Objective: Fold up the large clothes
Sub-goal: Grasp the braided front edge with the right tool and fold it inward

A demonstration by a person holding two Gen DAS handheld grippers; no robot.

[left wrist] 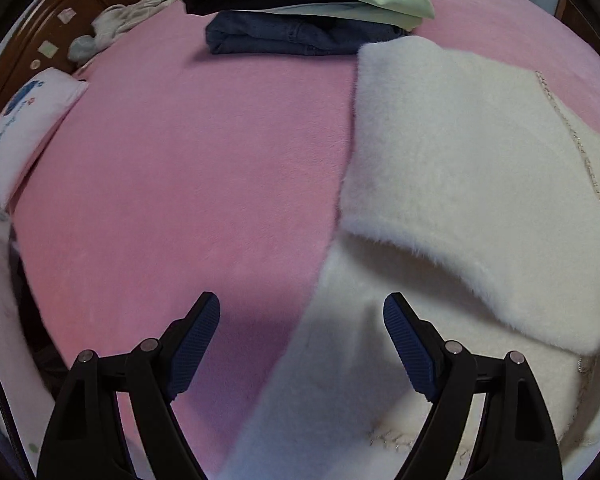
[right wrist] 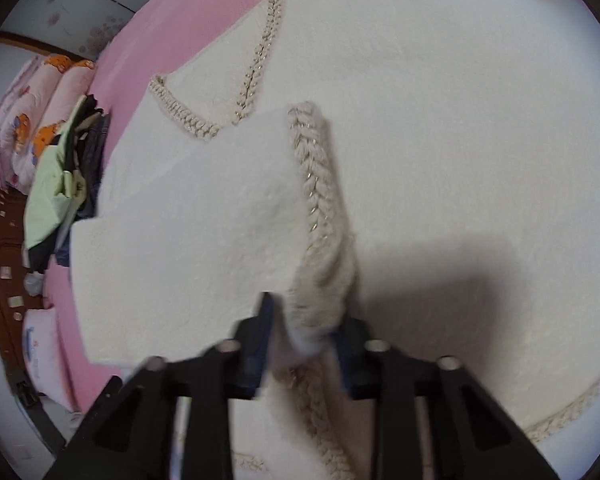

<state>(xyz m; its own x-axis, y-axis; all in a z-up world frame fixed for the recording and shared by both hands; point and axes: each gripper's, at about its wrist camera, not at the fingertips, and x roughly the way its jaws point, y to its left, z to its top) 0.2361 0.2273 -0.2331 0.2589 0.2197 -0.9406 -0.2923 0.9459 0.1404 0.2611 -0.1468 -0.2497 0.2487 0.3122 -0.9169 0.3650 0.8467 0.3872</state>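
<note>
The white fluffy garment (right wrist: 440,140) is lying on the pink bed (left wrist: 180,180), filling the frame's centre, while the right tool (right wrist: 300,332) is gripping its braided edge (right wrist: 320,208), probably for folding a flap over, and the left tool (left wrist: 300,344) is hovering open at the bottom, near the garment's side.

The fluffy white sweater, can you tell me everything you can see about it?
The fluffy white sweater looks soft and furry, cream-white, with braided beige trim with glints of gold along its V-neck and front edges. It lies spread on the pink bedspread. One flap is lifted and folded over the rest. The right gripper is shut on that trimmed edge. The left gripper is open above the sweater's lower edge, not touching it.
</note>
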